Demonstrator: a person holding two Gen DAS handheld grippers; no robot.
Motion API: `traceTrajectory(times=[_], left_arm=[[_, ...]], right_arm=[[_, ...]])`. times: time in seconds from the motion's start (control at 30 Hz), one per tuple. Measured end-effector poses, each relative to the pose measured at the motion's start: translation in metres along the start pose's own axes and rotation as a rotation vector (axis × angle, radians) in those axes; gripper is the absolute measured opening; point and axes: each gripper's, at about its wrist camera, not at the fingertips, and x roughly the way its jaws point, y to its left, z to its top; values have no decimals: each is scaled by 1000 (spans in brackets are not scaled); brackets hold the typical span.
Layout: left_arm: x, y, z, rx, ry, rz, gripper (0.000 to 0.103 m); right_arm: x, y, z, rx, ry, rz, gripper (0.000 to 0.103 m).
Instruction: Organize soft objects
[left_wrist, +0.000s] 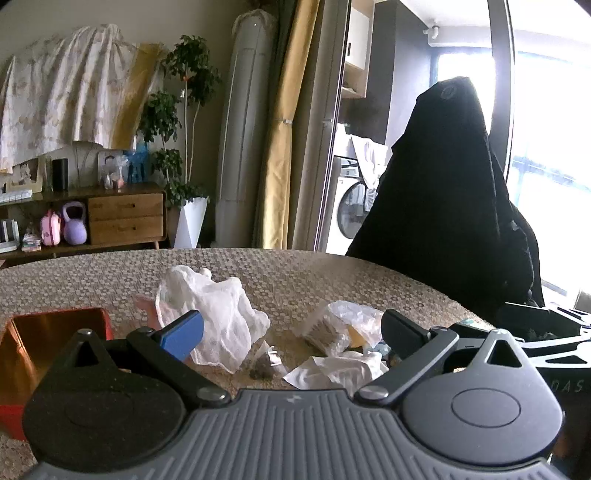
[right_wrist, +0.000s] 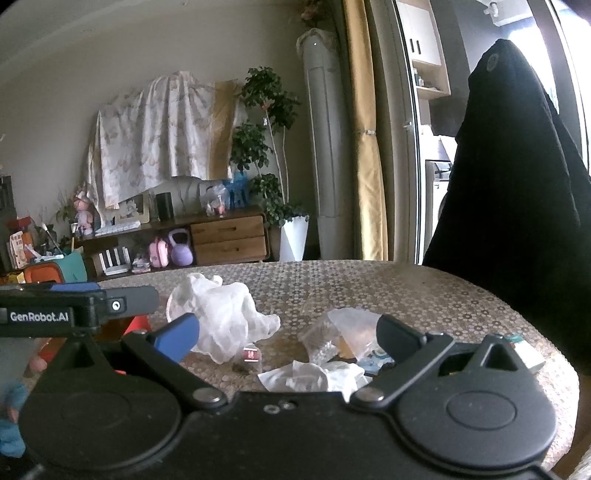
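In the left wrist view, the left gripper (left_wrist: 291, 332) hangs over the bench (left_wrist: 314, 273) with its jaws wide and holding nothing. A crumpled white cloth (left_wrist: 218, 314) lies on the bench just past the blue fingertip, with a clear plastic bag (left_wrist: 343, 325) and a white tissue (left_wrist: 336, 371) to its right. A red box (left_wrist: 44, 343) sits at the left.

In the right wrist view, the right gripper (right_wrist: 288, 334) also has its jaws wide and empty. The white cloth (right_wrist: 225, 317) lies ahead, the tissue (right_wrist: 314, 376) nearer, and the bag (right_wrist: 343, 332) to its right.

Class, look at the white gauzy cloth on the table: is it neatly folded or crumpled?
Crumpled. The white cloth sits in a bunched, irregular heap on the patterned table, with no flat layers or straight edges.
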Motion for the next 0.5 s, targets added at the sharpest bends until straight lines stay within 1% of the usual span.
traceTrajectory(times=[0.23,0.37,0.5], left_arm=[[9,0,-3,-4,13,-11,103],[19,2,-2,8,22,8,103],[38,10,-1,2,49,51,103]], right_arm=[[7,-1,-2,5,17,17,102],[20,0,-4,-32,52,9,102],[37,-2,-6,-61,89,10,102]])
